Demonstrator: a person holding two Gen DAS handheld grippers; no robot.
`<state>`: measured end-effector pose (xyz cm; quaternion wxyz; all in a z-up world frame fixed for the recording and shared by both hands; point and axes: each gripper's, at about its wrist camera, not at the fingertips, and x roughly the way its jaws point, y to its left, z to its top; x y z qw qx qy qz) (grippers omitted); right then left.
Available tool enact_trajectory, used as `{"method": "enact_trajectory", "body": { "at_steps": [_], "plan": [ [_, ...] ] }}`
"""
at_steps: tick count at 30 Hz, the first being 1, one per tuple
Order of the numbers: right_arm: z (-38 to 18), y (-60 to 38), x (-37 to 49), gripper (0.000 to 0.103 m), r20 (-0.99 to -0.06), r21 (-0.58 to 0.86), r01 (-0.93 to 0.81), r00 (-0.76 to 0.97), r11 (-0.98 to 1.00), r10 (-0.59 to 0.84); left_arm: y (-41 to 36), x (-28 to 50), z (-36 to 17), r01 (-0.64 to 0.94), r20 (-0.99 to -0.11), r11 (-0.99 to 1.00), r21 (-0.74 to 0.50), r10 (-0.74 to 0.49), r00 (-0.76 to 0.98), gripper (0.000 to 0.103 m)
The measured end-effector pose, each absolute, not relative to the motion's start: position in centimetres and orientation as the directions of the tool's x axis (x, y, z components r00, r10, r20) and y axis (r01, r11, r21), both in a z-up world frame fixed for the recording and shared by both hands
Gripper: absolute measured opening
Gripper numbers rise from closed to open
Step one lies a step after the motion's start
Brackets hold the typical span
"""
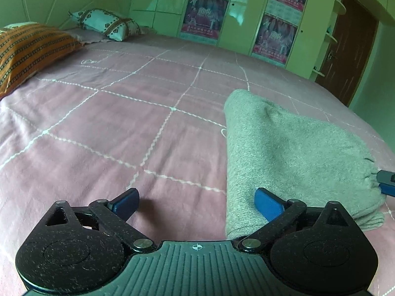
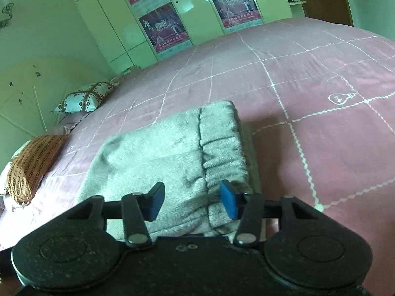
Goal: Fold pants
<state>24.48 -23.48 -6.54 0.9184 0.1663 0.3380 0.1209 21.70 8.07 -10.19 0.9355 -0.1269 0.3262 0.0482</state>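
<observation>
The grey pants [image 1: 291, 148] lie folded into a thick pad on the pink bedspread [image 1: 123, 123], at the right in the left wrist view. My left gripper [image 1: 195, 194] is open wide and holds nothing; its right fingertip hovers over the fold's near left edge and its left one over bare bedspread. In the right wrist view the pants [image 2: 158, 148] lie straight ahead, the gathered waistband [image 2: 222, 143] along their right side. My right gripper [image 2: 192, 192] hangs over them with its jaws partly apart and no cloth pinched. Its blue tips [image 1: 386, 182] show at the pants' right edge.
An orange striped pillow [image 1: 29, 49] and a white patterned pillow [image 1: 108, 23] lie at the head of the bed. A pale wardrobe with posters [image 1: 234, 24] stands along the far side, beside a brown door [image 1: 345, 49]. Pink bedspread [image 2: 321, 86] spreads right of the pants.
</observation>
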Motion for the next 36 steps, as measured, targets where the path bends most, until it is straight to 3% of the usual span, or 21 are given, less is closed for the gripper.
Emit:
{"method": "enact_trajectory", "body": {
  "at_steps": [4, 6, 8, 14, 18, 24, 36],
  "plan": [
    [-5.0, -24.1, 23.2, 0.047, -0.532, 0.410, -0.143, 0.765, 0.901, 0.364, 8.2, 21.4, -10.0, -0.170, -0.625, 0.963, -0.207, 0.003, 0.781, 0.101],
    [-4.8, -24.6, 22.7, 0.064, -0.511, 0.421, -0.145, 0.778, 0.896, 0.366, 8.3, 21.2, -9.8, -0.166, -0.626, 0.964, -0.208, -0.001, 0.780, 0.101],
    [-4.7, -25.0, 22.6, 0.068, -0.506, 0.439, -0.131, 0.781, 0.889, 0.365, 8.3, 21.2, -9.7, -0.158, -0.630, 0.968, -0.195, 0.000, 0.777, 0.102],
    [-5.9, -28.3, 23.7, 0.068, -0.516, 0.546, -0.067, 0.759, 0.835, 0.398, 9.2, 22.5, -8.1, -0.087, -0.611, 0.968, -0.237, -0.079, 0.787, 0.102],
    [-6.8, -29.6, 25.4, 0.078, -0.520, 0.584, -0.041, 0.748, 0.811, 0.412, 10.3, 25.0, -8.1, -0.066, -0.613, 0.935, -0.347, -0.173, 0.771, 0.103],
    [-9.3, -30.8, 28.1, 0.078, -0.548, 0.668, -0.002, 0.675, 0.745, 0.493, 11.1, 28.6, -10.3, -0.067, -0.638, 0.849, -0.525, -0.340, 0.691, 0.103],
    [-11.9, -32.5, 30.6, 0.080, -0.488, 0.800, 0.026, 0.610, 0.599, 0.625, 11.3, 32.8, -12.2, -0.045, -0.599, 0.737, -0.675, -0.511, 0.617, 0.103]
  ]
}}
